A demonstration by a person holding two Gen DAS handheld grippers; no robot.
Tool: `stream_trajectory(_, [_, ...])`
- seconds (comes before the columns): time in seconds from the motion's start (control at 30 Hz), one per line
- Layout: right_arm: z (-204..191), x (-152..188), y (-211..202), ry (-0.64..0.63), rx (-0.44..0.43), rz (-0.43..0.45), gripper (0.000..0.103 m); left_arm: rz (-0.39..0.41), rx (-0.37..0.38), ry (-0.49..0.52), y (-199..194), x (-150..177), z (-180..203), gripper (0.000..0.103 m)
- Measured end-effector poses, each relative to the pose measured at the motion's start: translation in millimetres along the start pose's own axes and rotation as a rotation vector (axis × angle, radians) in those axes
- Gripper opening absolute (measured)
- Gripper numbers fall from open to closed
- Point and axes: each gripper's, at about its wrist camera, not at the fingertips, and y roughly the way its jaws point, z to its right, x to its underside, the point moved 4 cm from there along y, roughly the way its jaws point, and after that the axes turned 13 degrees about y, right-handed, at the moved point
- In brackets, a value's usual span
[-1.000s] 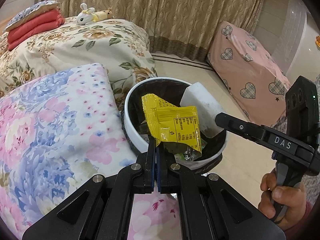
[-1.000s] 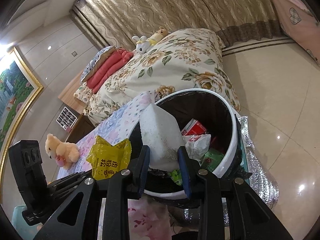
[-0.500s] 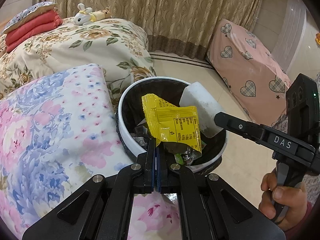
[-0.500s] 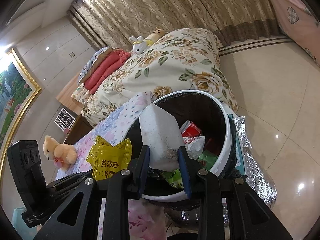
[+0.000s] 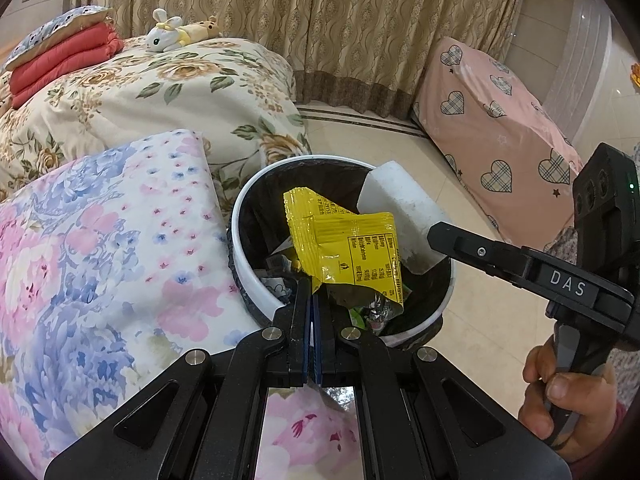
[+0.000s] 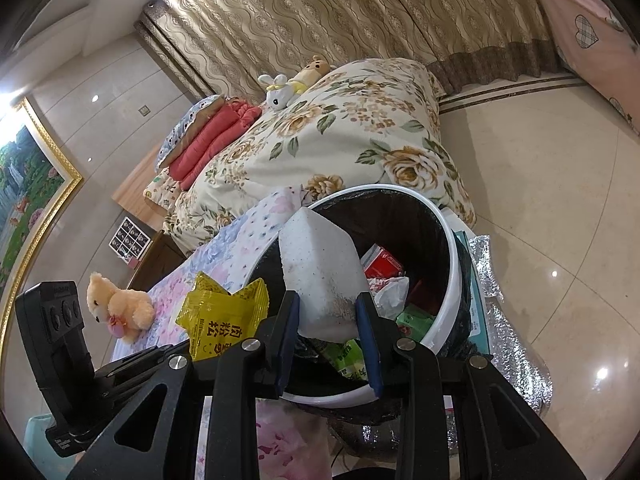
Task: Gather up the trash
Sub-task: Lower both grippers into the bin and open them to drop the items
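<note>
My left gripper is shut on a yellow snack wrapper and holds it over the white trash bin with a black liner. My right gripper is shut on a white foam block and holds it above the bin's rim. In the left wrist view the foam block shows over the bin's far right side, with the right gripper's finger across it. In the right wrist view the yellow wrapper shows at the left. The bin holds several wrappers and papers.
A floral-covered table lies left of the bin. A bed with a flowered quilt is behind, with plush toys. A pink heart-print covered piece stands at right. A teddy bear sits on the table. Silver foil lies beside the bin.
The bin has shifted slightly in both views as both grippers drifted a little. The wrapper and the foam block stay held over the bin.
</note>
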Motion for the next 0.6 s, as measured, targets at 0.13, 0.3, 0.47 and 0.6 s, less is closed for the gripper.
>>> stream_trajectory(0.13, [-0.6,-1.2,0.0,0.002,0.002,0.002,0.029,0.0,-0.001,0.001,0.3,-0.7,0.7,0.001])
stream_trajectory(0.3, [-1.2,-2.3,1.2,0.003,0.004,0.0,0.029,0.0,0.0,0.0,0.9,-1.6,1.0,0.001])
stream_trajectory(0.47, [-0.4,-2.9,1.3,0.003,0.005,0.0,0.029,-0.001,-0.001,0.001,0.9,-1.5,0.8,0.001])
stream_trajectory(0.6, [1.4,-3.9,2.1,0.008,0.008,0.001,0.029,-0.005,-0.001,0.001,2.5,-2.4,1.6,0.001])
